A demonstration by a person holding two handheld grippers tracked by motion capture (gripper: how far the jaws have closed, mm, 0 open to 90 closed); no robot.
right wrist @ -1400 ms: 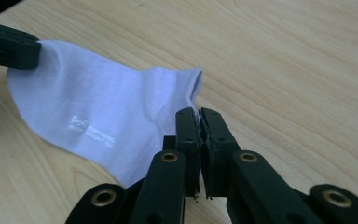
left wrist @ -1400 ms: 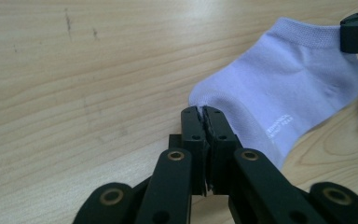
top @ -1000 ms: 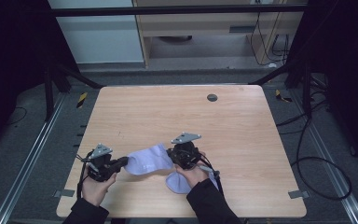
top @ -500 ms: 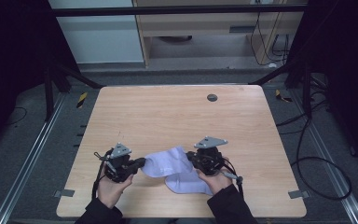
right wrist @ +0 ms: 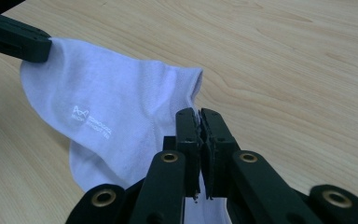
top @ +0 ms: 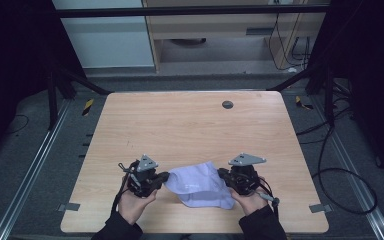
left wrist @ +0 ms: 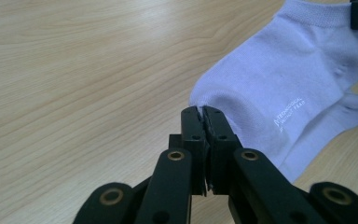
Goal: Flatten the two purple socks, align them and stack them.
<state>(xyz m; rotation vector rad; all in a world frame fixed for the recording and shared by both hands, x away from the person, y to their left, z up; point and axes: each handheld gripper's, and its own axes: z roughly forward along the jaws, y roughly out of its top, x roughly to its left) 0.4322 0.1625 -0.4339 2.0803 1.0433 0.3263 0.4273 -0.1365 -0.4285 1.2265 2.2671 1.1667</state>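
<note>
The pale lilac ankle sock [top: 200, 186] is light, soft and limp, so it sags unless held at two ends; the cuff and toe edges are the sound places to take hold. It hangs near the wooden table's [top: 190, 125] six o'clock edge. The left gripper [top: 164, 176] pinches its nine o'clock end, the right gripper [top: 223, 174] its three o'clock end, probably the cuff. Both hands have carried it toward three o'clock since a second ago.

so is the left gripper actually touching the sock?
Touching. In the left gripper view, the left gripper has its jaws shut on the edge of the pale sock.
</note>
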